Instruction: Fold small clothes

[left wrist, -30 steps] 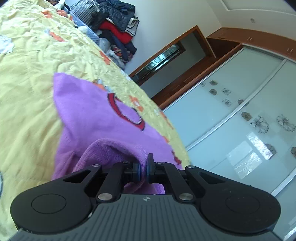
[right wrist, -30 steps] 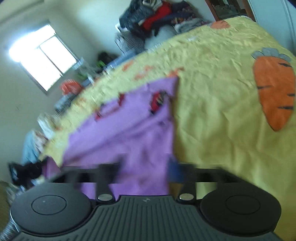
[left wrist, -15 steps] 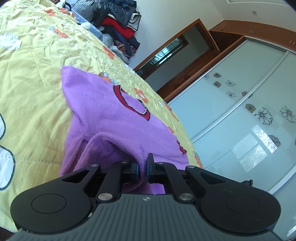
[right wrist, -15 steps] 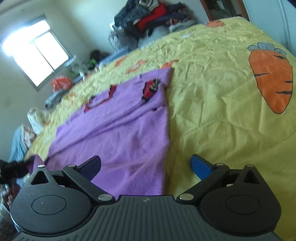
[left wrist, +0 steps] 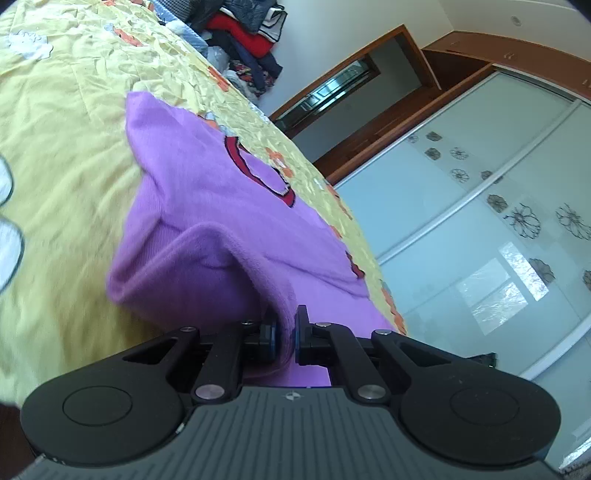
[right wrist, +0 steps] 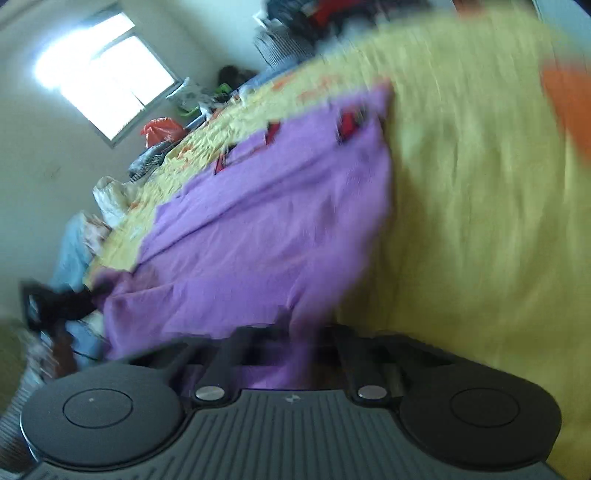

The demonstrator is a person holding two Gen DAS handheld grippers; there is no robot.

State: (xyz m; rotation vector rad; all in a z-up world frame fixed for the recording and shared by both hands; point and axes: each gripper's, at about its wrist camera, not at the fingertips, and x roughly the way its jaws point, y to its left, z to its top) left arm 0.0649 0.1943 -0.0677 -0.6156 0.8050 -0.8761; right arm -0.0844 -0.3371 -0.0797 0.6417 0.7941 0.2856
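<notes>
Purple sweater (left wrist: 207, 206) spread on yellow bed (left wrist: 66, 122), left tool (left wrist: 285, 334) clamped on its raised hem at 6 o'clock, right tool (right wrist: 295, 343) over the fabric (blurred, grip unclear), clothes pile (left wrist: 247, 33) at 12 o'clock

Left tool (left wrist: 284, 338) clamped tight, right tool (right wrist: 295, 354) blurred, closure unclear

Your right gripper (right wrist: 295, 347) view is motion-blurred, its fingertips unreadable against the purple garment (right wrist: 266, 229); the orange carrot print (right wrist: 569, 107) is cut off far right.
</notes>
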